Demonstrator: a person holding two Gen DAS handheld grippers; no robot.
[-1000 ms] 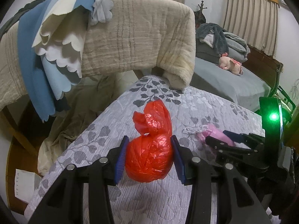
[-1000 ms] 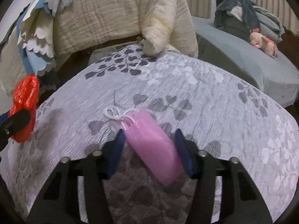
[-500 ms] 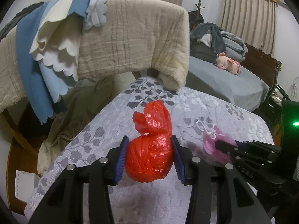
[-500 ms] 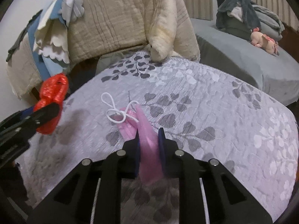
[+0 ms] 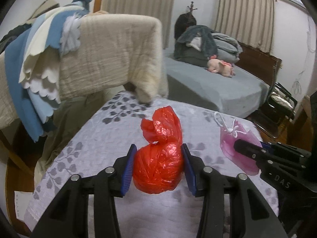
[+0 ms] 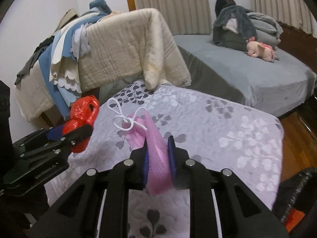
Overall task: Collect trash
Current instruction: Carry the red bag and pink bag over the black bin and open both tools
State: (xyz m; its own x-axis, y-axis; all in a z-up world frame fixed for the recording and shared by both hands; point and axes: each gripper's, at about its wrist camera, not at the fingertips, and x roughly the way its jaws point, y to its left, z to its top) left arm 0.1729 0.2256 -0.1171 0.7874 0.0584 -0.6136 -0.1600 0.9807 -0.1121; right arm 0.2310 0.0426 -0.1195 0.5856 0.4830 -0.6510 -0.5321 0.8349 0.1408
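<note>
Trash is held in both grippers above the leaf-patterned bedspread (image 5: 95, 138). The red plastic bag (image 5: 158, 162), knotted into a tight ball with a loose tuft above the knot, is clamped across its widest part between the blue pads of the left gripper (image 5: 158, 164); its underside appears clear of the cloth, which suggests it is carried, not resting. The pads are set on the bulky body, not on the tuft, presumably because the crumpled mass gives the firmer hold and will not slip out.

The pink mesh pouch (image 6: 158, 158) with its white drawstring (image 6: 126, 119) is pinched between the pads of the right gripper (image 6: 158, 158), whose jaws have just been closing and now stand almost together on the thin fabric. The pouch is squeezed into a narrow fold, with the drawstring end hanging free ahead of the fingers, over the middle of the bedspread. Being limp and flat, it is judged to need this near-complete closure to be kept at all.

In the left wrist view the right gripper is seen at the right-hand side with the pouch over the bedspread's right edge; in the right wrist view the left gripper is seen near the left edge with the bag. The two are kept well apart, so neither load brushes the other.

Beyond the far edge a beige quilt (image 5: 111, 55) is draped over a rail, one corner drooping to the bedspread. No bin is seen in either view, so where the two items are to be dropped cannot be told.
</note>
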